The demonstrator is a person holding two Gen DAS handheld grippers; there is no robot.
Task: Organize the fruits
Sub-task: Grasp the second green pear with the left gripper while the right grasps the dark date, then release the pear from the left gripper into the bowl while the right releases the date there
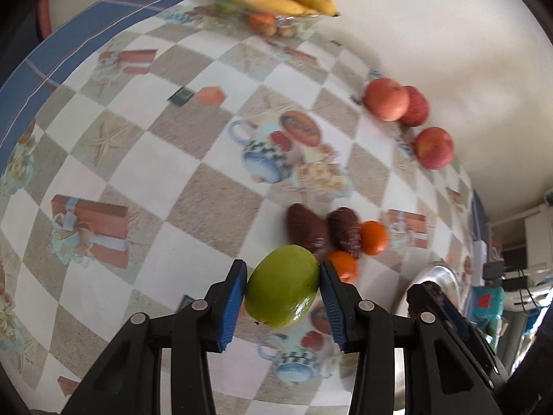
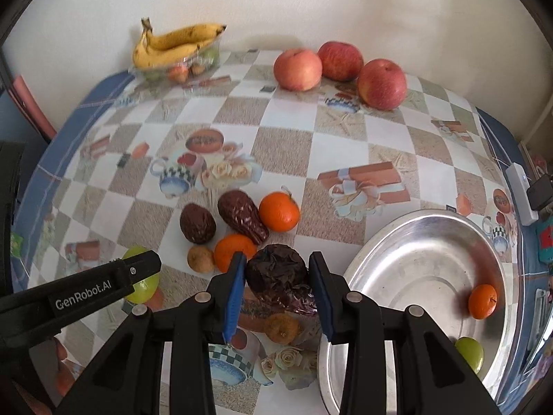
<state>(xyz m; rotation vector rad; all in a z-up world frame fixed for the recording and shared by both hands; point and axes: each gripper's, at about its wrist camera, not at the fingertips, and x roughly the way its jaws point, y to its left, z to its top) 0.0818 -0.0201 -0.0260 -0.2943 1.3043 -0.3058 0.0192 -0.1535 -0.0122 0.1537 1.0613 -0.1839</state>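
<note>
My left gripper (image 1: pixel 283 292) is shut on a green fruit (image 1: pixel 282 287) and holds it above the table; it shows in the right wrist view (image 2: pixel 141 276) too. My right gripper (image 2: pixel 278 283) is shut on a dark wrinkled fruit (image 2: pixel 278 278) just left of the silver tray (image 2: pixel 408 269). The tray holds an orange (image 2: pixel 483 301) and a green fruit (image 2: pixel 469 352). Two dark fruits (image 2: pixel 197 223) (image 2: pixel 242 215), two oranges (image 2: pixel 279 211) (image 2: pixel 232 252) and a small brown fruit (image 2: pixel 201 258) lie on the table ahead of me.
Three red apples (image 2: pixel 340 69) stand at the back by the wall. Bananas (image 2: pixel 172 45) lie on a clear container at the back left. Another small brown fruit (image 2: pixel 281 326) lies under my right gripper. A white device (image 2: pixel 522 186) sits at the right edge.
</note>
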